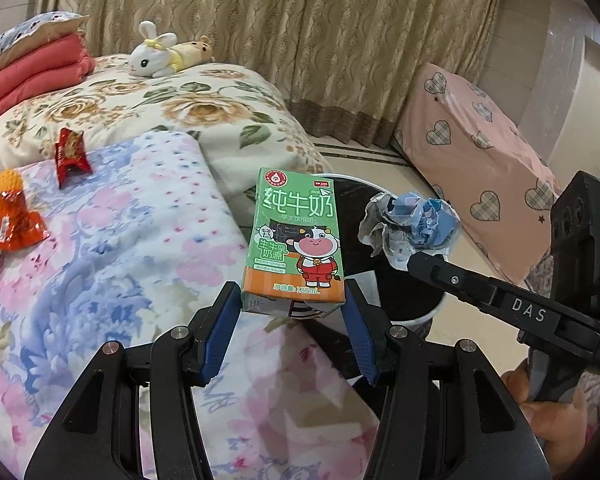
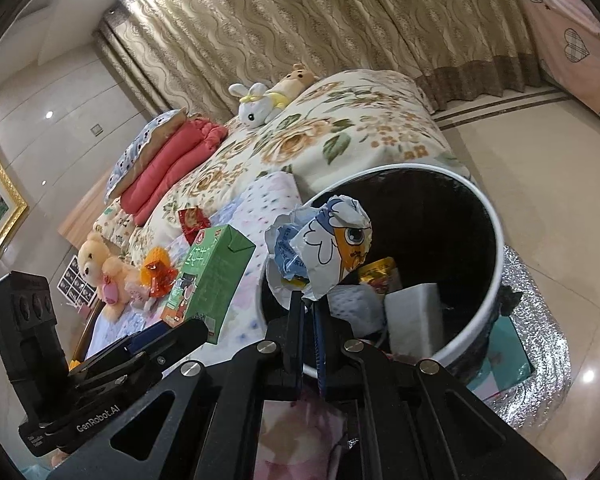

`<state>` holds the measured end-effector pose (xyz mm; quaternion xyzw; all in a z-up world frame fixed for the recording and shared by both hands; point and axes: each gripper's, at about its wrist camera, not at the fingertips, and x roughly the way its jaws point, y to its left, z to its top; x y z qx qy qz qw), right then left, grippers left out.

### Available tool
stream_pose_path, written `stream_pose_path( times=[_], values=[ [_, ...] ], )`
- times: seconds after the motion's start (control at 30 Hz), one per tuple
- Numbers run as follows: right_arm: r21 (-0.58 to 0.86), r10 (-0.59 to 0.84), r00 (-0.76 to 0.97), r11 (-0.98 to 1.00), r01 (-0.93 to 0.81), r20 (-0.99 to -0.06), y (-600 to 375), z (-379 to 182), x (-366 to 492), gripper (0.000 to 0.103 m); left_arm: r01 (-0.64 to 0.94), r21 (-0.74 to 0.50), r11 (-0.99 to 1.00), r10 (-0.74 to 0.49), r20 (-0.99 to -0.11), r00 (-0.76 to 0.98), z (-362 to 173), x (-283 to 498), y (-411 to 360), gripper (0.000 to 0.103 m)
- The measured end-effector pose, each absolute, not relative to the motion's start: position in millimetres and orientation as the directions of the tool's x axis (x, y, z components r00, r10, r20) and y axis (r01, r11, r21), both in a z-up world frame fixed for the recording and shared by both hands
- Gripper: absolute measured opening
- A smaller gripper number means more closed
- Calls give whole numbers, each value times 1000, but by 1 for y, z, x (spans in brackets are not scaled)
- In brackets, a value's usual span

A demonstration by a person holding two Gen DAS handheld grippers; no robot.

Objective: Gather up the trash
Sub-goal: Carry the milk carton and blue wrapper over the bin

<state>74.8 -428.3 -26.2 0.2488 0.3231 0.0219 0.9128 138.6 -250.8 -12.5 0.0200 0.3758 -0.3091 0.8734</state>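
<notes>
Beside the bed (image 1: 112, 240), both jaws grip trash above the bin's rim (image 2: 496, 248).

Bright indoor light, floor glare, fisheye-warped dark corners, mostly sharp

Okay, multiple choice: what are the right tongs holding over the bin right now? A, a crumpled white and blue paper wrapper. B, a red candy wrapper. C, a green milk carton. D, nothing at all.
A: the right tongs are shut on the crumpled white and blue paper wrapper, held at the rim of the round white-rimmed trash bin; the green milk carton sits in the left tongs.
</notes>
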Motion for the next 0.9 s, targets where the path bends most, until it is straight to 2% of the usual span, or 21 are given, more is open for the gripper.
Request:
stream_pose_path(
  times=[0.9],
  values=[
    [493, 178, 787, 852, 177, -590, -464, -36, 78, 4, 599, -173, 782, -527, -696, 487, -19, 147, -293, 51]
  ],
)
